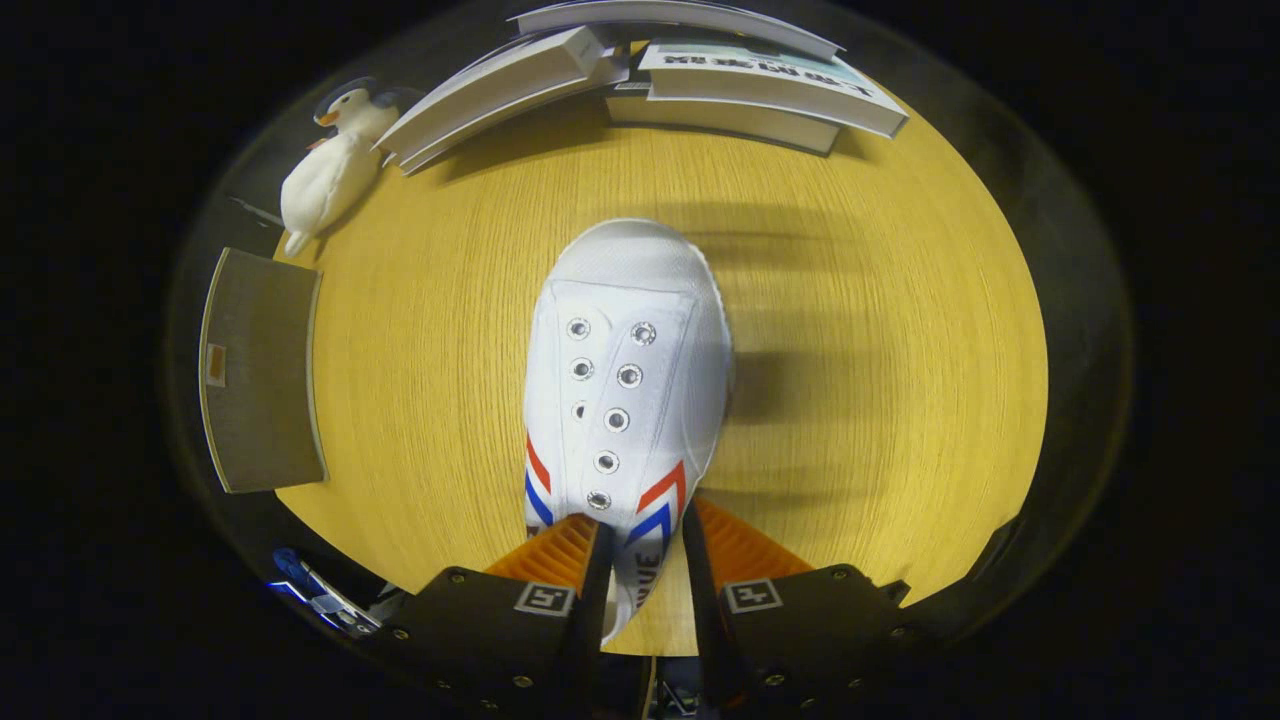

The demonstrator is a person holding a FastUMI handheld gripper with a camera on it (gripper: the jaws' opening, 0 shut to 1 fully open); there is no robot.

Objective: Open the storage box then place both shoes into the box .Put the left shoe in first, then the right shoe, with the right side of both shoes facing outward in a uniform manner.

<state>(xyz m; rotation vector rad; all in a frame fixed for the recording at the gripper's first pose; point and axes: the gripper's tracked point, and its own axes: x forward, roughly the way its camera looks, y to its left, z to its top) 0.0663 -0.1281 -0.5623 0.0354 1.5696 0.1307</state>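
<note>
You've got the gripper [645, 540] pinching the heel end of the white shoe [622, 400] between both fingers, toe pointing out over the wooden table [850, 400] toward the books [740, 85] and plush duck [330, 170].

One white shoe [625, 400] lies on the wooden table [850, 400], its heel end between the two fingers of the one gripper [645, 560]. At the far edge — three books [720, 85] and, far left, one plush bird [330, 170]. One grey pad [260, 370] sits left.
</note>
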